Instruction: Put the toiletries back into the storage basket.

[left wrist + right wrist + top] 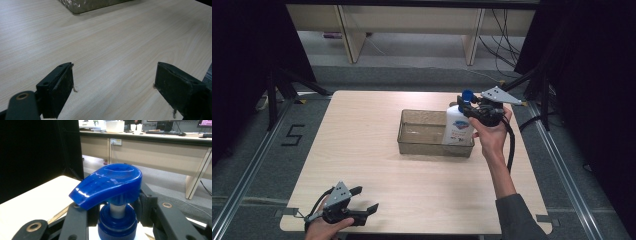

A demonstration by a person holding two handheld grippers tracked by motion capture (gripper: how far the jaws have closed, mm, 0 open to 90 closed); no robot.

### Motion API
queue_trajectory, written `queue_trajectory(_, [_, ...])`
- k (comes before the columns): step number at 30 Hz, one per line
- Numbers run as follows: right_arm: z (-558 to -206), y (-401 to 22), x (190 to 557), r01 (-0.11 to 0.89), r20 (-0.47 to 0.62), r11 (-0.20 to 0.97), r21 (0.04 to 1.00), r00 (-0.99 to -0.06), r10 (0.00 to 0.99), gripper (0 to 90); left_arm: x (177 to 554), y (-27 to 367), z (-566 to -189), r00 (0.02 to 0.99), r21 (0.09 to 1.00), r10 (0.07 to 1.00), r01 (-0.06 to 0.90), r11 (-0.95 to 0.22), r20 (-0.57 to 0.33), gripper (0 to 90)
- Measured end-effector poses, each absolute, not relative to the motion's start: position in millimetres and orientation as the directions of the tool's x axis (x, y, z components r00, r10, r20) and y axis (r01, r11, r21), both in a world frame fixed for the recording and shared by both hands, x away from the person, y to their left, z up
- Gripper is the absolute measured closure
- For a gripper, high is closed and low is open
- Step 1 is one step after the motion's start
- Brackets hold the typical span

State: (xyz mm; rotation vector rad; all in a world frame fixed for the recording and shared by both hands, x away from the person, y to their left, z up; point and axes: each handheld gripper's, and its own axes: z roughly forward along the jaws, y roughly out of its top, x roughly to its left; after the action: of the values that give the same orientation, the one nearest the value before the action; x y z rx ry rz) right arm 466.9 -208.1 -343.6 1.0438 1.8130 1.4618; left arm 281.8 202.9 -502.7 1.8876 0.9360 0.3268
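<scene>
Standing upright, pump bottle (458, 125), nozzle leftward

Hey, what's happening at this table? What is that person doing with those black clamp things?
A person holds a two-jaw gripper in each hand. The right gripper is closed around the neck of a white pump bottle, just under its blue pump head, with the bottle standing at the right end of a clear plastic bin. The left gripper rests near the table's front edge, jaws wide open and holding nothing.
</scene>
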Motion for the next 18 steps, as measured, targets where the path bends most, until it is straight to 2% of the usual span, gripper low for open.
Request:
queue_trajectory(4, [-343.6,-206.7,464.7,0.214,0.025,0.1,0.972,-0.515,0.857,60.5,282.0,203.3,-502.8,0.67,0.851,0.726,0.466,-0.243,-0.159,14.9])
queue_trajectory(6, [-343.6,-205.9,464.9,0.2,0.004,0.116,0.973,-0.517,0.856,53.8,282.0,203.2,-502.8,0.67,0.851,0.725,0.466,-0.243,-0.159,14.9])
queue_trajectory(8, [-343.7,-202.5,463.9,0.207,0.012,0.112,0.972,-0.52,0.854,51.5,282.0,203.2,-502.8,0.669,0.851,0.726,0.465,-0.242,-0.159,14.9])
queue_trajectory(11, [-343.6,-199.9,462.5,0.187,-0.036,0.149,0.971,-0.501,0.865,50.2,282.1,203.9,-502.6,0.67,0.85,0.726,0.465,-0.247,-0.155,14.9])
queue_trajectory(18, [-344.0,-199.7,460.7,0.2,-0.001,0.118,0.973,-0.505,0.863,48.9,282.3,204.1,-502.7,0.67,0.851,0.726,0.465,-0.246,-0.157,14.9])
